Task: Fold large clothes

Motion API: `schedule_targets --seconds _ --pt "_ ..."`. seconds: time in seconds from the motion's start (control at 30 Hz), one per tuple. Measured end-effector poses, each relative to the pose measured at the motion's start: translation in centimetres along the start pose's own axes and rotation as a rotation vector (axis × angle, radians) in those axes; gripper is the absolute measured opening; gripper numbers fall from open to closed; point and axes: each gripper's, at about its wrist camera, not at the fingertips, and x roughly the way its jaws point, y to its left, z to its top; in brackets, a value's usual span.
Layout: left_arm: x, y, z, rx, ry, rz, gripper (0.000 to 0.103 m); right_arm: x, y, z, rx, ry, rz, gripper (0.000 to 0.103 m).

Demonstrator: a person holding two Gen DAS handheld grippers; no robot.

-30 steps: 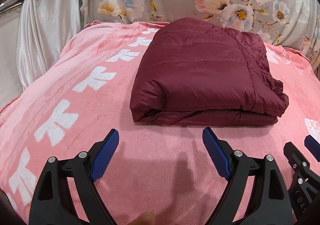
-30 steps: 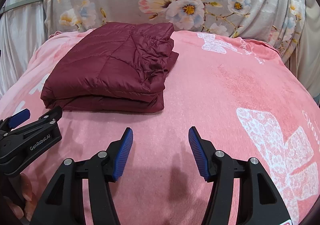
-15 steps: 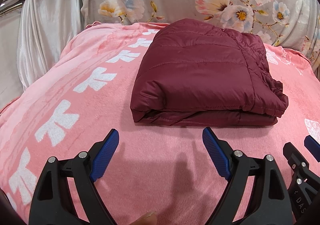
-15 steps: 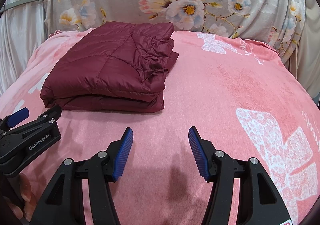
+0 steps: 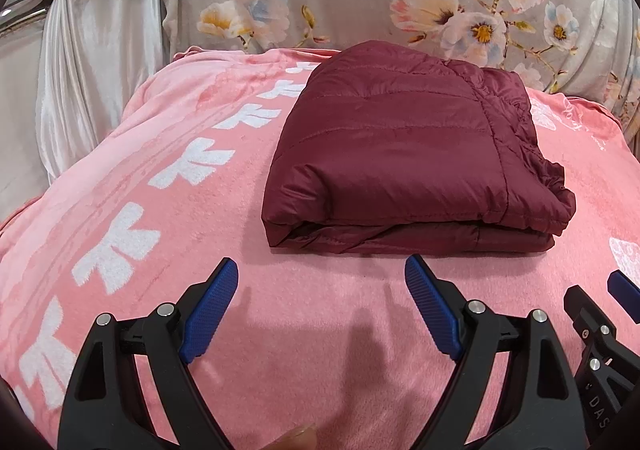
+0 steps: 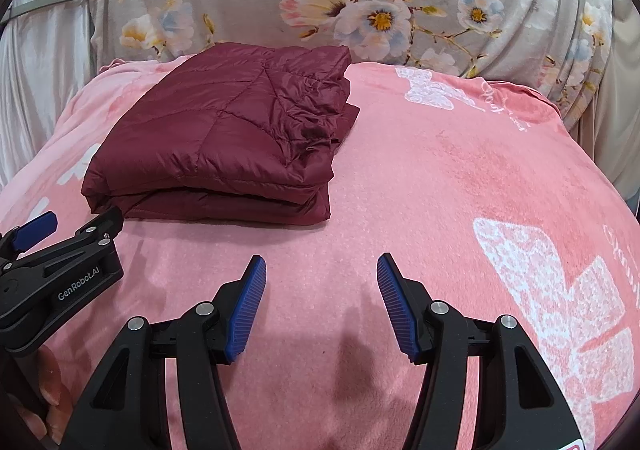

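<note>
A dark red quilted puffer jacket [image 5: 404,154] lies folded into a thick rectangle on the pink blanket; it also shows in the right wrist view [image 6: 224,142] at the left middle. My left gripper [image 5: 320,302] is open and empty, hovering over the blanket just in front of the jacket's near edge. My right gripper [image 6: 320,298] is open and empty, in front of and to the right of the jacket. Each gripper shows at the edge of the other's view, the right gripper [image 5: 612,326] and the left gripper [image 6: 48,258].
The pink blanket [image 5: 168,210] with white bow prints covers the bed [image 6: 480,178]. A grey floral cloth [image 6: 360,2] stands behind it. A white satin curtain [image 5: 88,70] hangs at the left.
Both grippers have stayed nearly still and open. The jacket rests unchanged; the view shifts only slightly.
</note>
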Motion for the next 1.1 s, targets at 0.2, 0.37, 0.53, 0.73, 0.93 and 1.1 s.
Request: schedule_targets --seconds 0.2,0.37,0.53,0.73,0.93,1.1 --pt "-0.03 -0.05 -0.22 -0.002 -0.001 -0.001 0.083 0.00 0.02 0.00 0.000 0.000 0.000 0.057" --pt "-0.10 -0.18 -0.19 0.002 -0.002 0.001 0.083 -0.02 0.02 0.00 0.000 0.000 0.000 0.057" --pt "-0.10 -0.25 -0.13 0.006 -0.004 -0.004 0.083 -0.04 0.08 0.00 0.000 0.000 -0.001 0.057" --pt "-0.04 -0.40 -0.09 0.010 -0.007 -0.002 0.083 -0.04 0.13 0.02 0.000 0.001 -0.001 0.057" --pt "0.10 -0.52 -0.12 0.007 -0.008 -0.016 0.082 -0.06 0.22 0.01 0.001 0.001 -0.002 0.057" --pt "0.03 -0.57 -0.22 0.007 -0.009 -0.019 0.082 -0.06 0.22 0.02 0.001 0.001 -0.003 0.057"
